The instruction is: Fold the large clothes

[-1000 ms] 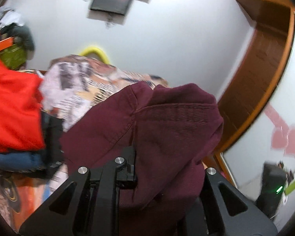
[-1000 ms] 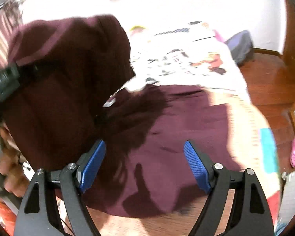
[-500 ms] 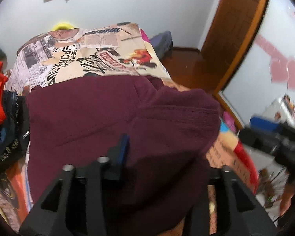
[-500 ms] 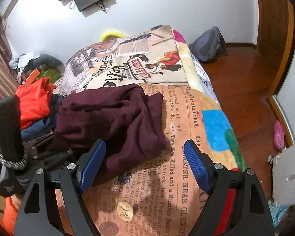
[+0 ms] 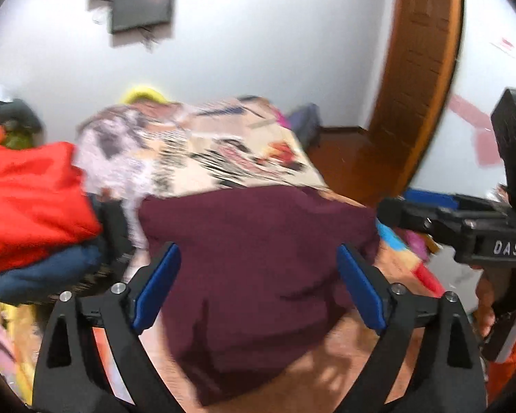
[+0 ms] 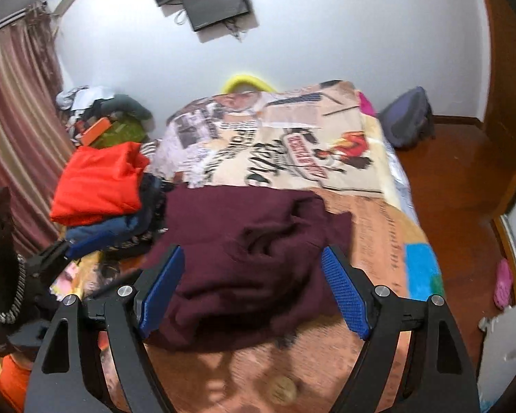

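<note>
A maroon garment lies folded in a loose heap on the bed's printed blanket. It also shows in the left wrist view. My left gripper is open and empty, held just above the garment's near part. My right gripper is open and empty over the garment's near edge. The right gripper's body shows at the right of the left wrist view.
A pile of folded clothes with an orange-red one on top sits left of the garment. A curtain hangs at far left. A dark backpack lies on the wooden floor right of the bed. A door frame stands right.
My left gripper has let go of the maroon garment and opened. The garment now lies in a heap on the bed. The right gripper stayed open and shifted a little.
</note>
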`<state>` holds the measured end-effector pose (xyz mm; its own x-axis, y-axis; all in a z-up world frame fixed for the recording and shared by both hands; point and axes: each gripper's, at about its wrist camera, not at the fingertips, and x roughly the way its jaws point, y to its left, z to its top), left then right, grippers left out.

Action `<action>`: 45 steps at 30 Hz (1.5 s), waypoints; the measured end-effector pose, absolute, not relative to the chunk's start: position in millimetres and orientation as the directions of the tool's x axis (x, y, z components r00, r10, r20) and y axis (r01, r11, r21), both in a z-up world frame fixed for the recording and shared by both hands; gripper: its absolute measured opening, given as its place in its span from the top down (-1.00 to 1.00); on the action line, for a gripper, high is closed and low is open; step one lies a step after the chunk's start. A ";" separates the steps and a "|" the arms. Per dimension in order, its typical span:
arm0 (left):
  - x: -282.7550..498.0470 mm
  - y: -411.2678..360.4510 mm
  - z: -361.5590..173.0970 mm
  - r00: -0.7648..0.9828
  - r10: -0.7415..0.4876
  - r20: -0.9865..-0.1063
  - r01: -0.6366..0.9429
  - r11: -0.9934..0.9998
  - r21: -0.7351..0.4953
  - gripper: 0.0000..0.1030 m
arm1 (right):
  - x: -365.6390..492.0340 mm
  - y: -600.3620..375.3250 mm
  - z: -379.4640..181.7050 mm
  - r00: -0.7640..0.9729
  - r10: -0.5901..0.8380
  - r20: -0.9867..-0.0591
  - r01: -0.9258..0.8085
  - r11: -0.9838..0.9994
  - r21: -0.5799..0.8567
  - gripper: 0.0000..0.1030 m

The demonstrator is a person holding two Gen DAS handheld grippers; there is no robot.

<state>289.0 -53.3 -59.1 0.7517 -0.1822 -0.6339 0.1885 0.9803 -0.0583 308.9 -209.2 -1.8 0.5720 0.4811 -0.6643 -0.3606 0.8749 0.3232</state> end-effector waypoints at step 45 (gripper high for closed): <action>311.4 60.1 -145.3 0.643 -0.032 -0.765 -0.060 0.994 -0.092 -0.99 | 364.2 -203.1 -79.9 0.443 0.295 -0.847 -0.358 0.924 0.135 -0.60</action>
